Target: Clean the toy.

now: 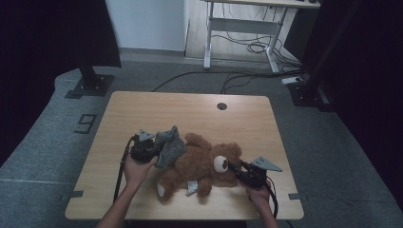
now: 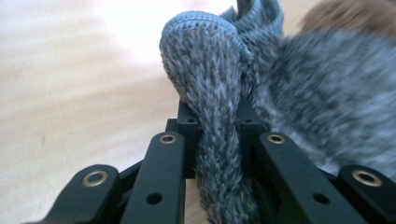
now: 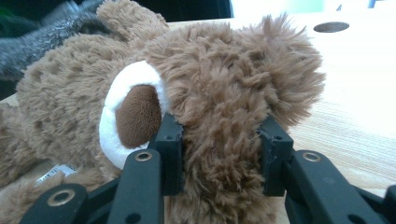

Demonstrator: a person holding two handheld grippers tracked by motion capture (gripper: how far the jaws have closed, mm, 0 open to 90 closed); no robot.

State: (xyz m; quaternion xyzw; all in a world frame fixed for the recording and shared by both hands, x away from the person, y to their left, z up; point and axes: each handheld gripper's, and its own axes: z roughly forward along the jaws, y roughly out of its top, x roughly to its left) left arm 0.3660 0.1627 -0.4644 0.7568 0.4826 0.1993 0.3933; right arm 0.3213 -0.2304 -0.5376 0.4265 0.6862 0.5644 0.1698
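Observation:
A brown teddy bear (image 1: 202, 166) lies on its back on the wooden table (image 1: 190, 111), its head toward the right. A grey knitted garment (image 1: 169, 146) covers its left end. My left gripper (image 1: 145, 148) is shut on the hem of the grey garment (image 2: 219, 116), which bunches up between its jaws. My right gripper (image 1: 239, 172) is shut on the bear's head (image 3: 219, 121), its jaws sunk into the fur next to the white muzzle (image 3: 133, 112) with its brown nose.
A round cable hole (image 1: 222, 106) sits near the table's far edge. A white tag (image 1: 192, 186) hangs by the bear's leg. Beyond the table are a desk frame (image 1: 242, 33) with cables on the floor and black stand bases (image 1: 90, 85).

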